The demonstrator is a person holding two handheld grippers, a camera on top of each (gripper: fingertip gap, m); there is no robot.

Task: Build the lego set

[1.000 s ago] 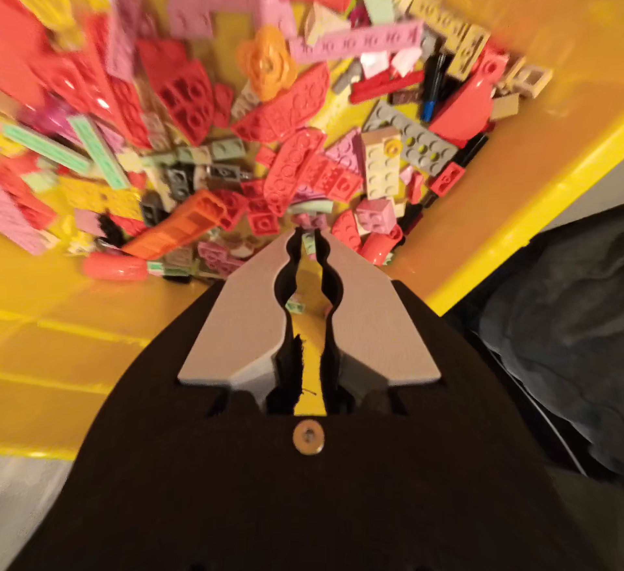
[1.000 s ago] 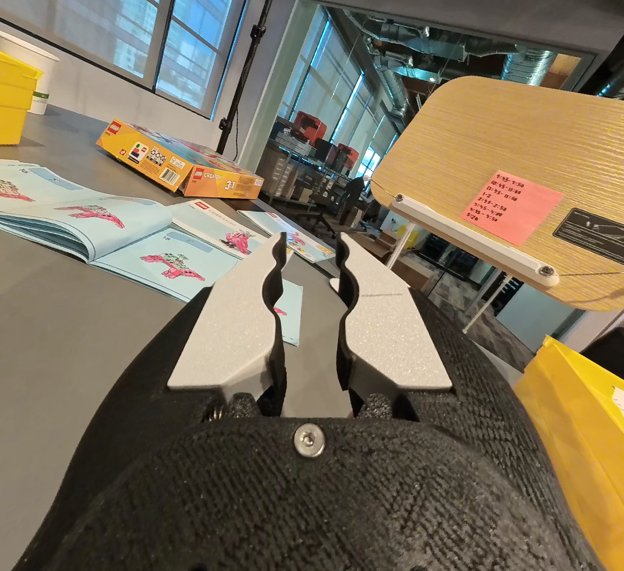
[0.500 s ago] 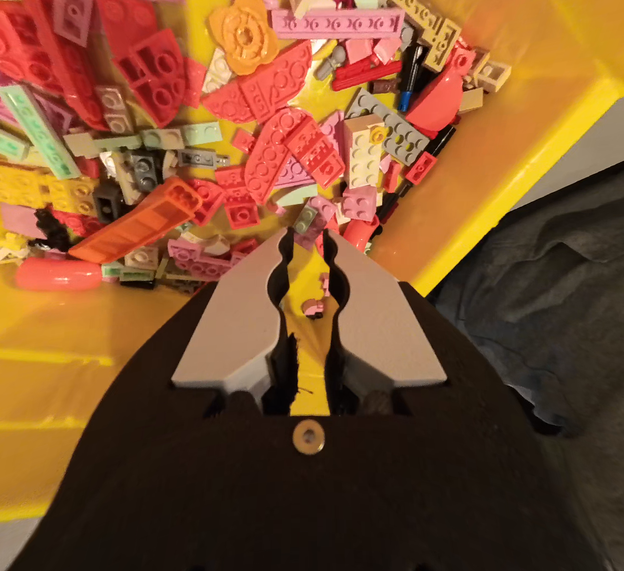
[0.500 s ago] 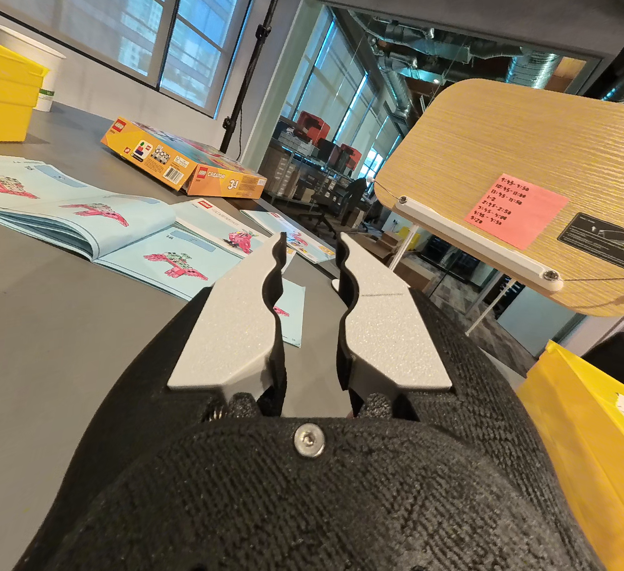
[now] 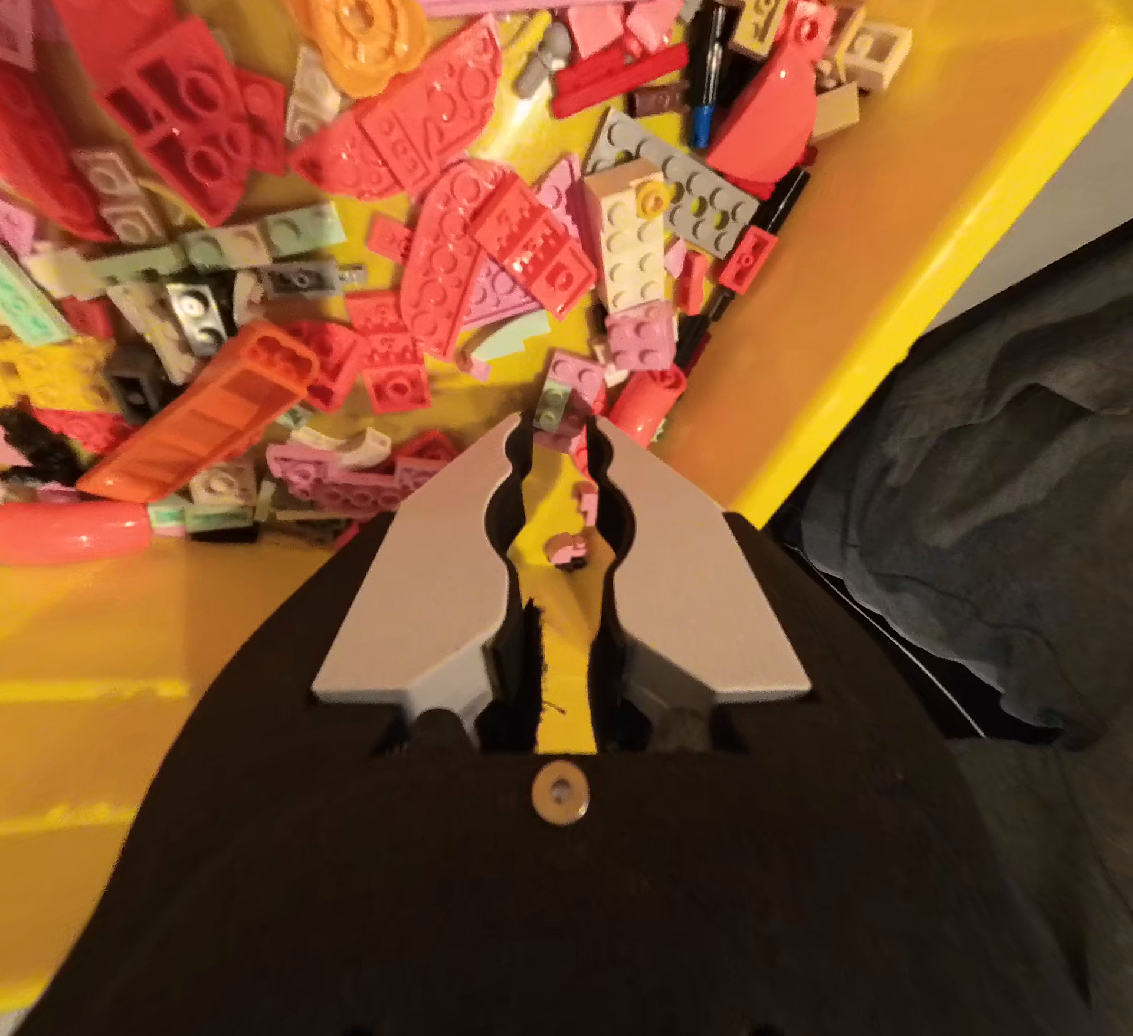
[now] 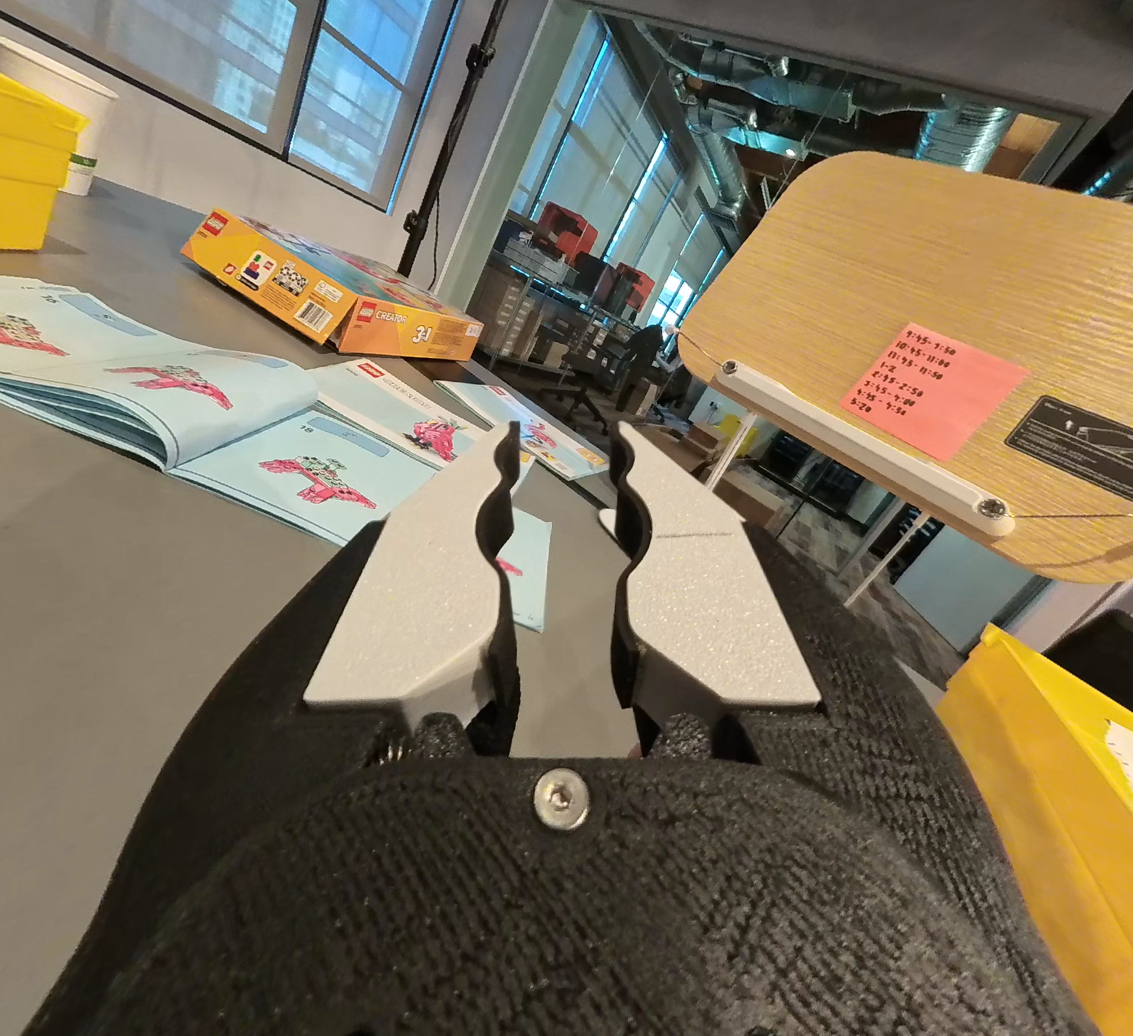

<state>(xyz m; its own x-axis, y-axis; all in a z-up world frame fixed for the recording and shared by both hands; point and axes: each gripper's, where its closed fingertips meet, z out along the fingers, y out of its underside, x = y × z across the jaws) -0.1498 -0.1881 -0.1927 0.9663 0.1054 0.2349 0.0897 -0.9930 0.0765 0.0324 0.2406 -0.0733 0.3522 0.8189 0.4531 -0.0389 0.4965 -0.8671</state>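
My left gripper (image 5: 559,424) reaches into a yellow bin (image 5: 797,295) full of loose lego pieces, mostly red, pink, mint and tan. Its jaws stand a narrow gap apart and grip a small mint-and-pink piece (image 5: 555,407) at the tips, next to a red cylinder (image 5: 644,403). An orange sloped brick (image 5: 202,430) lies to the left. My right gripper (image 6: 567,430) is open and empty, low over a grey table (image 6: 122,577). It points at the open instruction booklet (image 6: 202,412).
An orange lego box (image 6: 331,295) lies behind several more booklets (image 6: 527,424). Stacked yellow bins (image 6: 30,173) and a white cup (image 6: 86,136) stand far left. Another yellow bin (image 6: 1042,792) is close on the right. A wooden panel (image 6: 907,295) overhangs at right. Dark cloth (image 5: 981,455) lies beside the bin. Across from one pair of fingers to the other is roughly 50 cm. The wooden panel (image 6: 907,295) lies around 35 cm away from my right fingertips.
My left gripper has shifted over the pile, so the bricks slide up and left in view. Its jaws have widened slightly, with the small piece staying at the tips. The right gripper has barely moved.
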